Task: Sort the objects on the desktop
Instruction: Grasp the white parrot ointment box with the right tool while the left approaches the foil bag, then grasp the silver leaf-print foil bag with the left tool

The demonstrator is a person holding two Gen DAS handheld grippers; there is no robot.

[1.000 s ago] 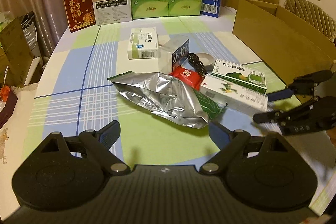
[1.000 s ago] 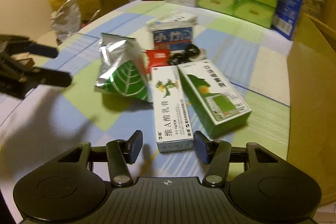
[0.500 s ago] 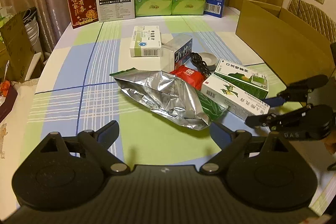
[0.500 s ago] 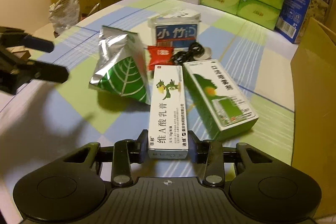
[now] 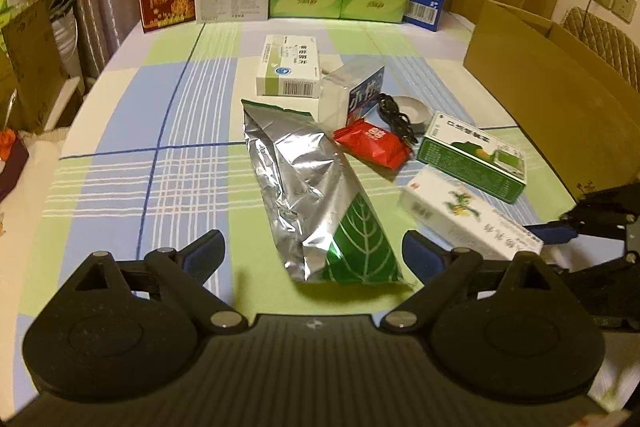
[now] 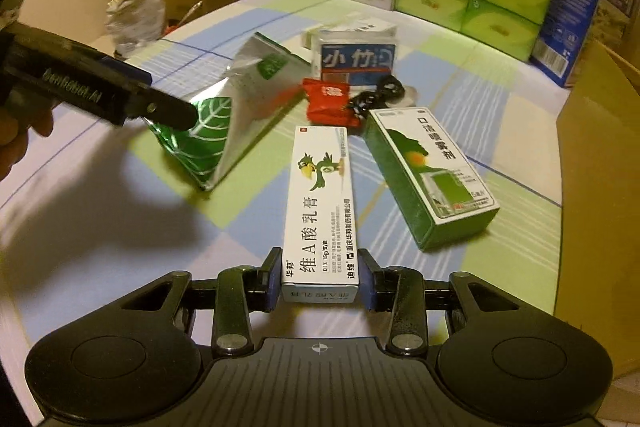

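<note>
**Silver bag waits, white box is held**

Silver bag (image 5: 316, 195) lies long, running near to far, its near end between the spread jaws of the left gripper (image 5: 314, 253). White box (image 6: 322, 203), smaller, points far, pinched by the right gripper (image 6: 320, 277).

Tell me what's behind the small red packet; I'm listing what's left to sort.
Behind the red packet stand a blue-and-white box, a coiled black cable and a grey tape roll. The cable covers part of the roll.
</note>
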